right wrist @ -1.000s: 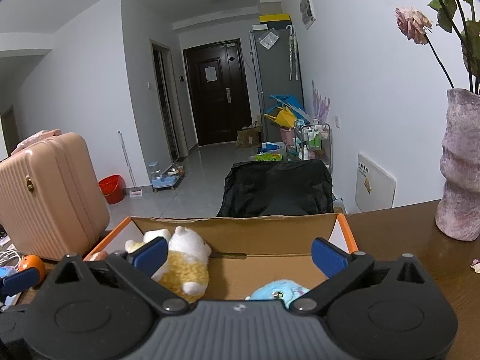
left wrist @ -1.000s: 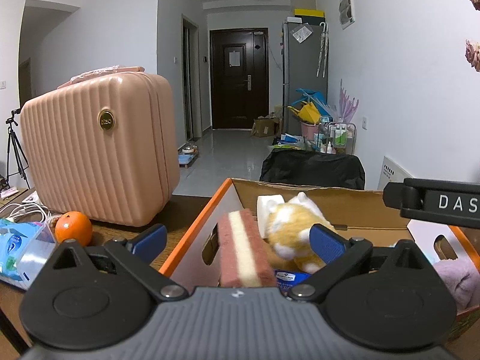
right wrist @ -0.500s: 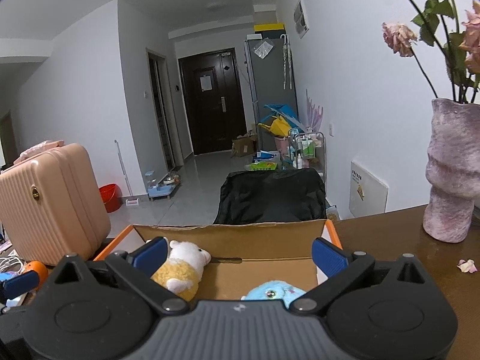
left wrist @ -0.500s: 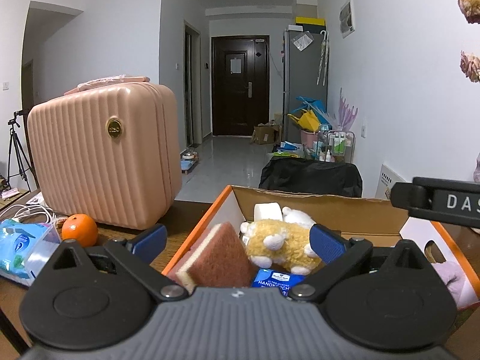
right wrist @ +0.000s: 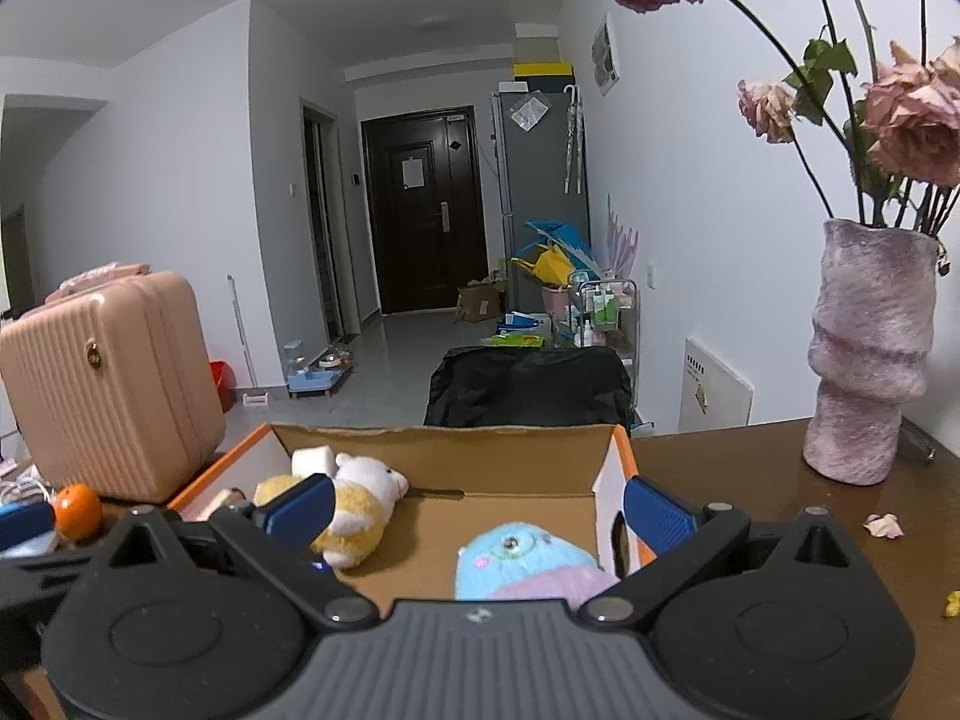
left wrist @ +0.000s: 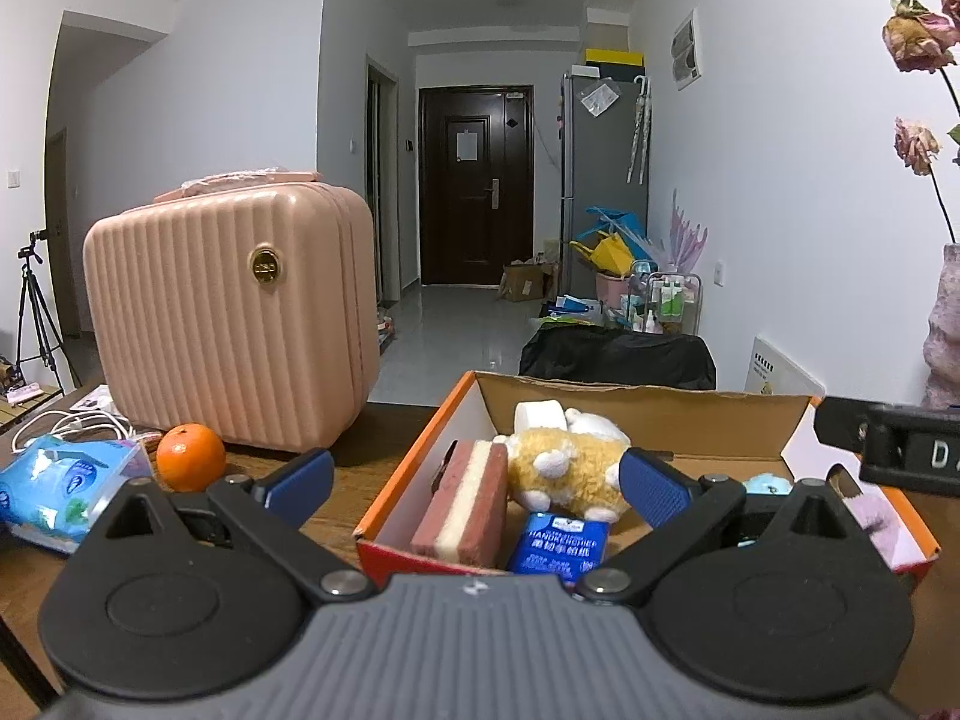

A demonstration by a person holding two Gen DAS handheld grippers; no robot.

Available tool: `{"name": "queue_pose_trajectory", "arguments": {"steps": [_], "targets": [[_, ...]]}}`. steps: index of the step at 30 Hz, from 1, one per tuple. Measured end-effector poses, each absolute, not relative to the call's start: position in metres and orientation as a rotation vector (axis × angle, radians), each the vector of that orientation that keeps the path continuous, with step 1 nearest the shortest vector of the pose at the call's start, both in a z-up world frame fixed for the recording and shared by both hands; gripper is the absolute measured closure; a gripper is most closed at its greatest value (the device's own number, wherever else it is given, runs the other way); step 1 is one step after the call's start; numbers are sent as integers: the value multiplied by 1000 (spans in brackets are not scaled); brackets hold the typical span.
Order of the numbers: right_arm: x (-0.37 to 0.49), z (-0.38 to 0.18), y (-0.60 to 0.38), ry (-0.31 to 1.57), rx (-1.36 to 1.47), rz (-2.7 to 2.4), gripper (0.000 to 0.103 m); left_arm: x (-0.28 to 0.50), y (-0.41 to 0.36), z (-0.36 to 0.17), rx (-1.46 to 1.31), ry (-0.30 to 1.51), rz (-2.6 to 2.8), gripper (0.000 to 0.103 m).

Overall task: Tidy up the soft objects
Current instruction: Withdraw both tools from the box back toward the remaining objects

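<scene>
A: Both claws gape wide and empty, left claw (left wrist: 474,477) and right claw (right wrist: 477,507) just short of the cardboard box (right wrist: 444,450).

B: Soft toys already inside; a careless reach may tip the vase (right wrist: 870,372) right of it.

Inside the orange cardboard box (left wrist: 390,513) a striped sponge (left wrist: 462,504) of red-brown and cream stands on edge against the left wall. Just beside it a yellow and white plush toy (left wrist: 567,465) lies on its side, with a white roll (left wrist: 540,417) behind it at the back corner. In front sits a blue pack of tissues (left wrist: 558,546). Towards the right lies a pale blue plush (right wrist: 522,552) with a lilac part, face up.
</scene>
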State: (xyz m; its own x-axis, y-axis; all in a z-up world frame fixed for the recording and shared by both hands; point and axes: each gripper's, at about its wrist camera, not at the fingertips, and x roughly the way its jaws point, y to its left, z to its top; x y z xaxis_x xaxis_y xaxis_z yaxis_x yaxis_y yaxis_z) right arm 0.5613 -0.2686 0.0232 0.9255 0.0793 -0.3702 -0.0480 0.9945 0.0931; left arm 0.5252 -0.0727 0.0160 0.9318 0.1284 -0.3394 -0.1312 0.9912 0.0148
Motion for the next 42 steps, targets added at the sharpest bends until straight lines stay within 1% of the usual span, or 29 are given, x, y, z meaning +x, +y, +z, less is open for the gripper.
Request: {"name": "queue_pose_trajectory", "arguments": {"steps": [22, 42], "targets": [[475, 2, -270, 385, -20, 69, 0, 463, -47, 16, -37, 325, 205, 0], [402, -17, -271, 389, -26, 75, 0, 408, -34, 7, -4, 337, 196, 0]]}}
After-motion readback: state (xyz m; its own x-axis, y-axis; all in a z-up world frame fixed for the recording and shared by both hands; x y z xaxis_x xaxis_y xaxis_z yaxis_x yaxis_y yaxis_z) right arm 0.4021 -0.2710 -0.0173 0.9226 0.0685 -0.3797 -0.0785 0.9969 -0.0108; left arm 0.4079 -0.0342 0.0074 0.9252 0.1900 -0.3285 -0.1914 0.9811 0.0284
